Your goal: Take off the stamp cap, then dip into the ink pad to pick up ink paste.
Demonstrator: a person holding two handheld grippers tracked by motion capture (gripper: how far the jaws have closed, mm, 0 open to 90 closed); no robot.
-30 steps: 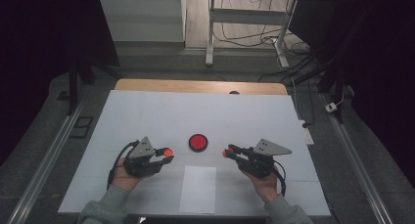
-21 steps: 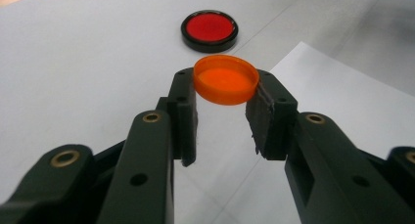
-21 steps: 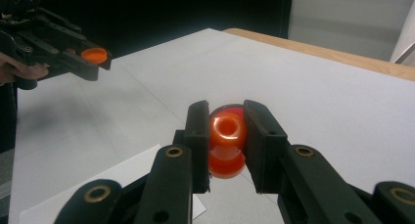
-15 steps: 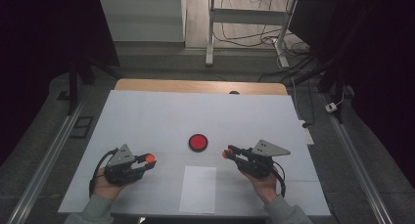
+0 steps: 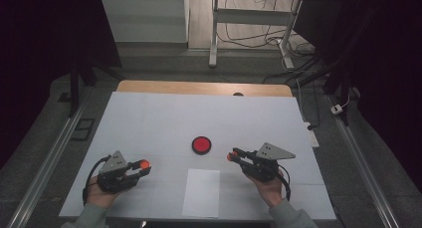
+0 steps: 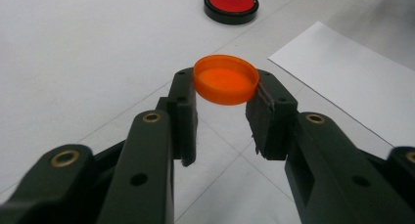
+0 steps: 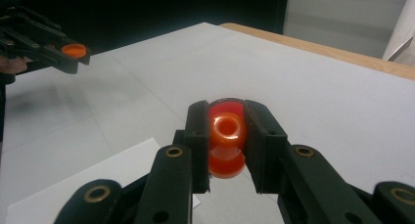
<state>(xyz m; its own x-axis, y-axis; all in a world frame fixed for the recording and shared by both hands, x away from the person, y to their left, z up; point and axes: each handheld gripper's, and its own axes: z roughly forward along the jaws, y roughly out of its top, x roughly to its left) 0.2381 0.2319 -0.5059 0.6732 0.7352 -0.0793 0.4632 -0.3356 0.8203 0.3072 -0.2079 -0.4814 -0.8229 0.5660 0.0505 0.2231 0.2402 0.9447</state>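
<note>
Left gripper has swung out toward the table's left edge, away from the red disc it was near a second ago; right gripper hasn't budged. Left jaws are clamped on an orange cap, held flat at the very tips, open side up. Right jaws are pinched on an orange bottle, mouth facing the camera. Beyond the left tips, ahead and slightly right, sits the disc in its black rim. A white sheet lies between the two grippers, nearer the person. Everything rides above the white table
</note>
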